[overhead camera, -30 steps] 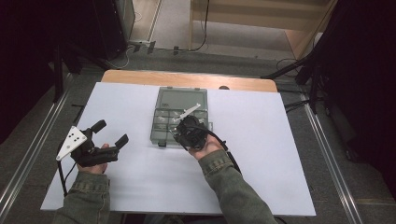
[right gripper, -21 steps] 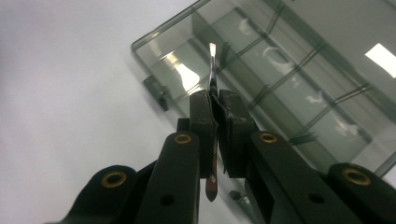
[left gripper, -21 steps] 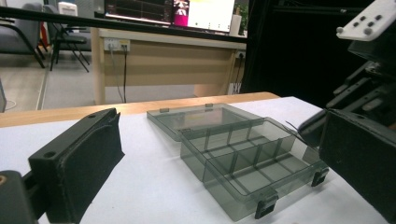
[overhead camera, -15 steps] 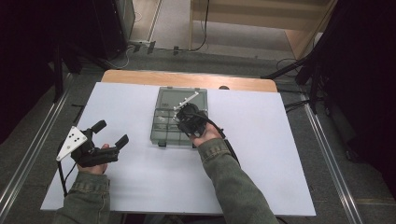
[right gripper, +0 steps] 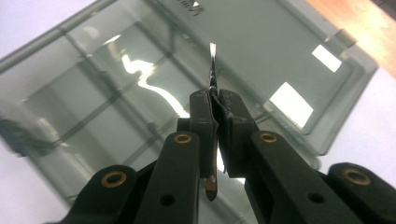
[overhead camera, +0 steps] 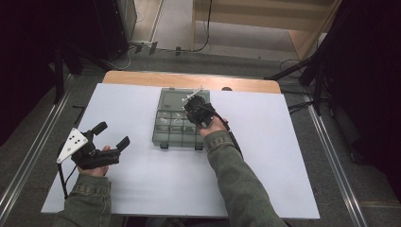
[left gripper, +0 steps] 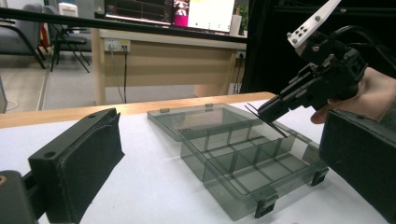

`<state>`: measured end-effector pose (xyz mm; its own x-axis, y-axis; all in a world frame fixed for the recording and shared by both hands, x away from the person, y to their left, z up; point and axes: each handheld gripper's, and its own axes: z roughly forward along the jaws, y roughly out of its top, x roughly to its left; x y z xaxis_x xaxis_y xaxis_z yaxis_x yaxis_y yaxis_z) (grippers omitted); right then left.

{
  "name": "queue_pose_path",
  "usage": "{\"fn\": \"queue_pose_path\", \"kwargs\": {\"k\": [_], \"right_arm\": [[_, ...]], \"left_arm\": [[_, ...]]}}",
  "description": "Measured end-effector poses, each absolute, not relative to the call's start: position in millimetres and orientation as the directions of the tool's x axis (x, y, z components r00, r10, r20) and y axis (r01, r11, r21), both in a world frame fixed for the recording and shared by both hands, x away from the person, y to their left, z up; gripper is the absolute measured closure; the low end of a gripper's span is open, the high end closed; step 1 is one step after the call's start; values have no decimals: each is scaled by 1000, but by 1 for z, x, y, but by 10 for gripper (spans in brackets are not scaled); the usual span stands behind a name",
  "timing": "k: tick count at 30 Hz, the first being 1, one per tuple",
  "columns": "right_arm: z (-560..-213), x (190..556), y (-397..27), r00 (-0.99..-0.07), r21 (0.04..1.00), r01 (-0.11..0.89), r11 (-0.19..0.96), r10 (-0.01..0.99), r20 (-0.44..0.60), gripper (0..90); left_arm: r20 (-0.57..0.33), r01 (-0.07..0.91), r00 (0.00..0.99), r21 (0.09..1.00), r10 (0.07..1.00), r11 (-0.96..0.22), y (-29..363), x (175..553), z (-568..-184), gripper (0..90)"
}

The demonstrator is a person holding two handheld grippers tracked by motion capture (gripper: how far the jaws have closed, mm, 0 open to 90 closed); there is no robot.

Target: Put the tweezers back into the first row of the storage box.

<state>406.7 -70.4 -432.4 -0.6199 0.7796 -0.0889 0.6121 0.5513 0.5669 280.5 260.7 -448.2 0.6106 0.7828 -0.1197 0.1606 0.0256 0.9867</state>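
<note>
Above the far row of the open organiser box (overhead camera: 180,123), near the hinge line, the right gripper (overhead camera: 197,108) is held with its jaws pressed together on a thin dark strip (right gripper: 212,74), apparently a flat divider or blade; which of the 2 it is cannot be told. In the right gripper view the strip is seen edge-on, one end rising past the fingertips towards the lid (right gripper: 280,51), the other poking out below the pads. In the left gripper view the same strip (left gripper: 266,120) slants down from the right gripper (left gripper: 280,100) towards the compartments without yet touching a wall.

The step in hand is judged to be the lowering of this strip into the box. It would be done well if the strip were kept in line with a partition, so that it is fed straight down, not across the walls; the grip should be kept firm, since little of the strip is caught between the pads. Release is best delayed until the lower end is seated.

The left gripper (overhead camera: 111,136) is rested on the white table (overhead camera: 283,156), well apart from the box, its 2 jaws spread wide and holding nothing.
</note>
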Motion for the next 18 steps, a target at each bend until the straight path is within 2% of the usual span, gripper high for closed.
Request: {"fn": "queue_pose_path", "kwargs": {"k": [12, 15, 17, 18], "right_arm": [[-432, 411, -76, -645, 609, 561, 560, 757, -102, 852], [-431, 409, -76, -665, 620, 550, 560, 742, -80, 701], [-430, 408, -76, -663, 620, 551, 559, 744, -82, 678], [-429, 407, -77, -663, 619, 551, 560, 744, -83, 603]], "left_arm": [[-123, 161, 609, 986, 784, 29, 262, 280, -448, 0], [-124, 163, 608, 986, 784, 30, 262, 280, -448, 0], [-125, 163, 606, 986, 785, 31, 262, 280, -448, 0], [-124, 162, 606, 986, 786, 31, 262, 280, -448, 0]]}}
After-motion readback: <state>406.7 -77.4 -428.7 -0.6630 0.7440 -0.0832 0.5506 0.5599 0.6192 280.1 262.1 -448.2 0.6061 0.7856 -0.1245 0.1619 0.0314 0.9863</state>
